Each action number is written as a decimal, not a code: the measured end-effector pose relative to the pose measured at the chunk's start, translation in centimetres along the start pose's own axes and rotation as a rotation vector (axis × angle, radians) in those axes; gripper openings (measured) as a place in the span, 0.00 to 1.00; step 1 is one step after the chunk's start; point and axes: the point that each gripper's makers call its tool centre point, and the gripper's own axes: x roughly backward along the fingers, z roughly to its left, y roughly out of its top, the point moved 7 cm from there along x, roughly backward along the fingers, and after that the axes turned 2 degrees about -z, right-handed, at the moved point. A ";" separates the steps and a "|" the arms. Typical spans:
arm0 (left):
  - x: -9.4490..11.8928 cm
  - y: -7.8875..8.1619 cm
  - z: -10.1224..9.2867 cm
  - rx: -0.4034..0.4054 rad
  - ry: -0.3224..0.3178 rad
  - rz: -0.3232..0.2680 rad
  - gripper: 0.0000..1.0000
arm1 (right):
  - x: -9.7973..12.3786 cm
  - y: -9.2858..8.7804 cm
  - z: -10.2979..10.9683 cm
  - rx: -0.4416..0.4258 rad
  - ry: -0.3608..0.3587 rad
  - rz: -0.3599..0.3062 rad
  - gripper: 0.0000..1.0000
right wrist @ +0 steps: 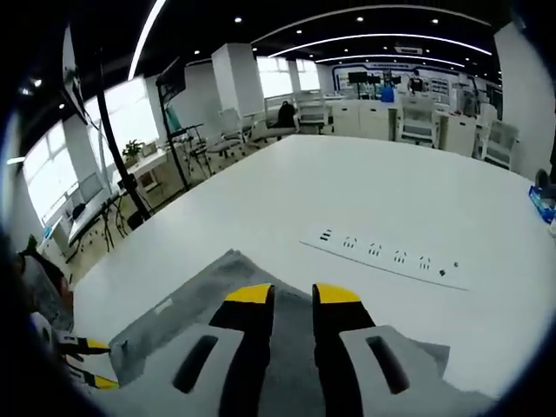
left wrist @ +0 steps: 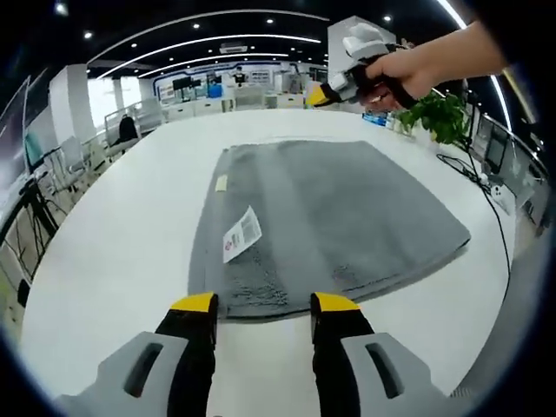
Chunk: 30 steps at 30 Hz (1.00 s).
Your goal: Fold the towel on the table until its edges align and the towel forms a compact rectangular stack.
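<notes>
Left gripper view: the grey towel [left wrist: 326, 221] lies flat across the middle of the frame on the white table [left wrist: 122, 234]. A doubled edge shows along its near side, so I judge one fold is already in; a white care tag [left wrist: 241, 234] lies on top at centre-left, with a small pale label [left wrist: 221, 183] above it near the left edge. My left gripper [left wrist: 263, 302] sits at the bottom of the frame, jaws apart with nothing between them, tips just short of the towel's near edge. My right gripper [left wrist: 320, 95] shows at the upper right, held in a hand [left wrist: 407, 74] above the far side of the towel; from here I cannot tell how its jaws stand.

Right gripper view: jaws of the right gripper [right wrist: 293, 294] stand slightly apart, gripping nothing, above the grey towel [right wrist: 295, 347] in the lower frame. A row of table sockets [right wrist: 387, 256] sits beyond, right of centre. Yellow tips of the left gripper [right wrist: 87, 363] show at the lower left.

Progress, as judged: partly folded, still a broad rectangle. Remaining: at least one further fold, then squaring of the edges into a compact stack. No grasp is made at present.
</notes>
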 end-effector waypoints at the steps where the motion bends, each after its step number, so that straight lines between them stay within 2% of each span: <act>1: 0.4 0.5 -0.4 0.007 0.002 -0.010 0.44 | 0.5 -0.1 -0.3 -0.002 -0.003 -0.003 0.17; 8: 0.0 1.6 -2.7 -0.047 -0.034 -0.047 0.44 | 1.5 -0.3 -1.8 0.000 -0.014 -0.009 0.17; 10: 0.4 2.1 -4.3 -0.049 -0.062 -0.066 0.44 | 1.6 -0.4 -2.2 0.000 -0.017 -0.006 0.17; 14: -0.1 3.0 -6.5 -0.132 -0.128 -0.092 0.44 | 2.5 -0.8 -3.3 -0.010 -0.026 -0.009 0.18; 23: -0.6 4.8 -10.1 -0.234 -0.226 -0.106 0.48 | 4.9 0.3 -5.6 -0.012 -0.035 -0.045 0.21; 26: -0.8 5.4 -11.3 -0.298 -0.239 -0.095 0.49 | 5.8 0.0 -6.6 -0.010 -0.051 -0.050 0.22; 30: -0.9 6.3 -13.2 -0.331 -0.282 -0.101 0.49 | 6.0 -0.3 -8.4 -0.021 -0.072 -0.048 0.25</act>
